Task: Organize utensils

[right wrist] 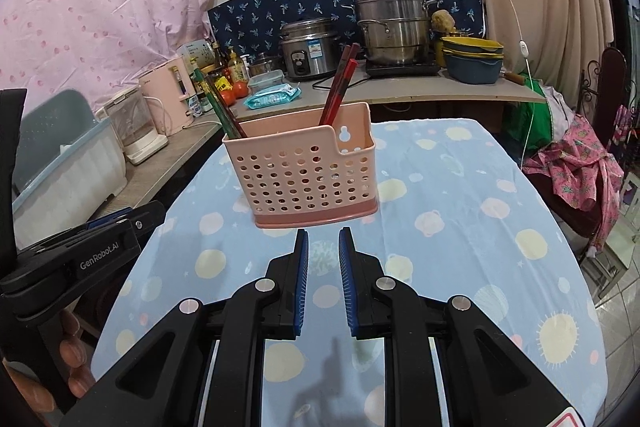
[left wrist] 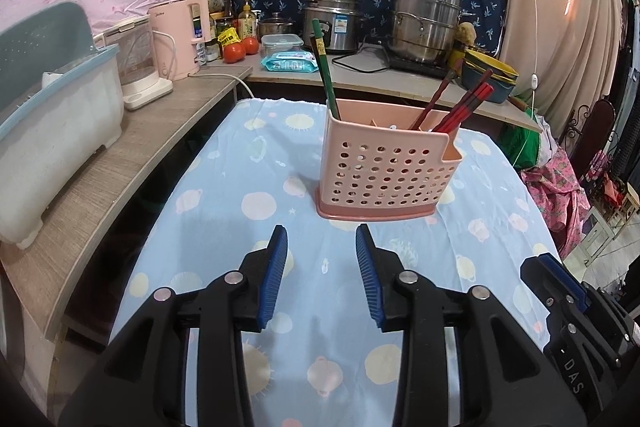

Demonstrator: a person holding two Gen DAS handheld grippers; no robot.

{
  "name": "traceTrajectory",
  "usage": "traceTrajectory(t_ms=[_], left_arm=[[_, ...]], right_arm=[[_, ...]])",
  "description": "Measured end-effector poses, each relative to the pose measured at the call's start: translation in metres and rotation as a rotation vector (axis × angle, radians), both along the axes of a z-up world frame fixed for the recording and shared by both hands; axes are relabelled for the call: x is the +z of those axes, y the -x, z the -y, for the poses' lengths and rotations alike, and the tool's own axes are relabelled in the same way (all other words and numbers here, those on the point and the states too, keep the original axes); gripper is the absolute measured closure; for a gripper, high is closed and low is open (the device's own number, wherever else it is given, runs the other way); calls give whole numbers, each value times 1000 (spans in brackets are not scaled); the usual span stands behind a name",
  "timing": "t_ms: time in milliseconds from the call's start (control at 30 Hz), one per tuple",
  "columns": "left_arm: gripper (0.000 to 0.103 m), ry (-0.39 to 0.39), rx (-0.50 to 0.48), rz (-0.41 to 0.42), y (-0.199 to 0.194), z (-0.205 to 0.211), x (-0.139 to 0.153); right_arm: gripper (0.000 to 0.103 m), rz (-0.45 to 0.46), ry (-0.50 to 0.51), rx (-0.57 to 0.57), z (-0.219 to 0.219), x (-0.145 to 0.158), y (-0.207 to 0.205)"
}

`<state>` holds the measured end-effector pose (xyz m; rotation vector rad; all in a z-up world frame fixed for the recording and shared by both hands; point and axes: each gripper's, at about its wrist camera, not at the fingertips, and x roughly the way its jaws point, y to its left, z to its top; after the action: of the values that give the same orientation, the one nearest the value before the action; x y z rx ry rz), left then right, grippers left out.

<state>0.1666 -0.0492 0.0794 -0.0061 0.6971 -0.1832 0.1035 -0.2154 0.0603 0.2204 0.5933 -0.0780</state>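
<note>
A pink perforated utensil holder point(left wrist: 386, 167) stands upright on the table with the blue patterned cloth point(left wrist: 224, 195). Green chopsticks point(left wrist: 326, 71) stand in its left compartment and red and dark chopsticks point(left wrist: 460, 103) in its right. My left gripper point(left wrist: 322, 239) is open and empty, just short of the holder's base. In the right wrist view the holder point(right wrist: 304, 171) holds green chopsticks point(right wrist: 218, 103) on the left and red ones point(right wrist: 340, 87) on the right. My right gripper point(right wrist: 323, 241) is open with a narrower gap, empty, just before the holder.
A wooden counter point(left wrist: 132, 163) runs along the left with a dish rack point(left wrist: 52, 123), a kettle point(left wrist: 140, 63) and a pink appliance point(left wrist: 180, 35). At the back stand a rice cooker point(left wrist: 334, 21), a steamer pot point(left wrist: 426, 21), bowls point(left wrist: 490, 75) and tomatoes point(left wrist: 240, 49).
</note>
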Motion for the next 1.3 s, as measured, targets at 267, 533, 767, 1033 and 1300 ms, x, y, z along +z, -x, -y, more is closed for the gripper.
traceTrajectory(t_ms=[267, 533, 767, 1033, 1300], left_arm=[[49, -19, 12, -12, 8, 1, -4], [32, -55, 11, -24, 14, 5, -7], [13, -94, 20, -25, 20, 7, -7], [11, -120, 23, -57, 19, 4, -11], [10, -147, 19, -90, 15, 4, -21]], right_arm=[[53, -15, 12, -28, 6, -4, 7], [45, -46, 46, -35, 6, -5, 11], [39, -67, 52, -22, 1, -6, 13], [26, -100, 31, -34, 6, -8, 15], [17, -112, 40, -46, 8, -10, 12]])
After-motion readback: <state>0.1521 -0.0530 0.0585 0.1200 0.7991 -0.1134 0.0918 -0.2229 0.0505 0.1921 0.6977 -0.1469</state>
